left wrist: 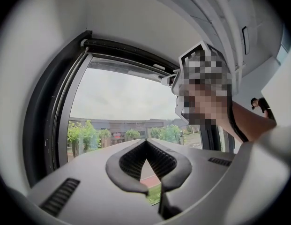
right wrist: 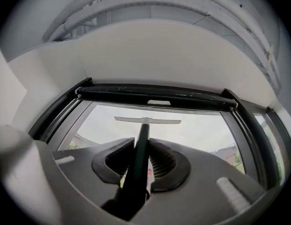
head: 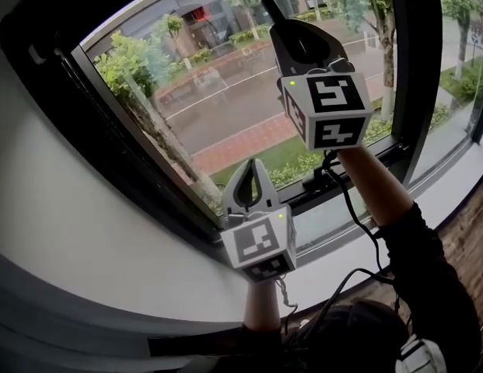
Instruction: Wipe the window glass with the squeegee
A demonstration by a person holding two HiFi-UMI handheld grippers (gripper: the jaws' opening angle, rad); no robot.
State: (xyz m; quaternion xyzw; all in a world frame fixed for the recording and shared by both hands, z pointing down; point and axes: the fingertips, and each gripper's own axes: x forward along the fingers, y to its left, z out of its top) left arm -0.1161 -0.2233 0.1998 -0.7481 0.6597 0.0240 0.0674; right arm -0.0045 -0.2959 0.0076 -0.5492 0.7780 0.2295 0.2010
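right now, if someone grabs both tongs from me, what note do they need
Right tongs: shut on the squeegee handle, raised. Its blade is up near the top of the window glass, just under the top frame.
Left tongs: shut, empty, held lower near the bottom of the window.
Done: can't tell from the glass how much is wiped.
Left: probably draw the blade down the pane, then repeat across.
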